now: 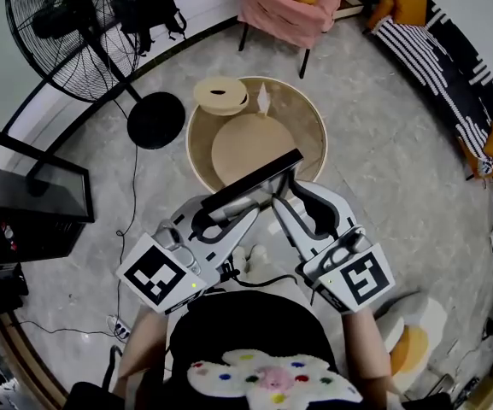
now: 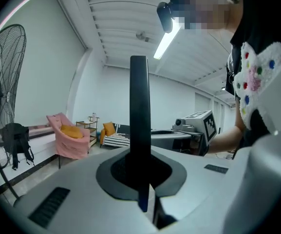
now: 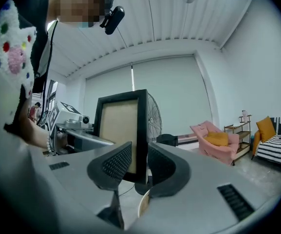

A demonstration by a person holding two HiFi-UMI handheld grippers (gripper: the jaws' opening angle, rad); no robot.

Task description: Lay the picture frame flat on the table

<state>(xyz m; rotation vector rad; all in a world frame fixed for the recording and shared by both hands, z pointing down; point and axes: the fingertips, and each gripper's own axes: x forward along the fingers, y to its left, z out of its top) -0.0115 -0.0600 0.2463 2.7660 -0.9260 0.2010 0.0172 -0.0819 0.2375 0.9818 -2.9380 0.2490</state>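
The picture frame [image 1: 259, 180] is being held aloft over the table's [image 1: 314, 122] near rim, long axis running left to right, clamped edge-on by the left gripper [image 1: 225, 214], its right end being straddled, unpressed, by the right gripper's [image 1: 287, 202] parted jaws.

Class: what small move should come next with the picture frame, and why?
Probably close the right gripper on the picture frame: its jaws stand apart around the frame's edge, while only the left gripper clamps it, tilted above the round table.
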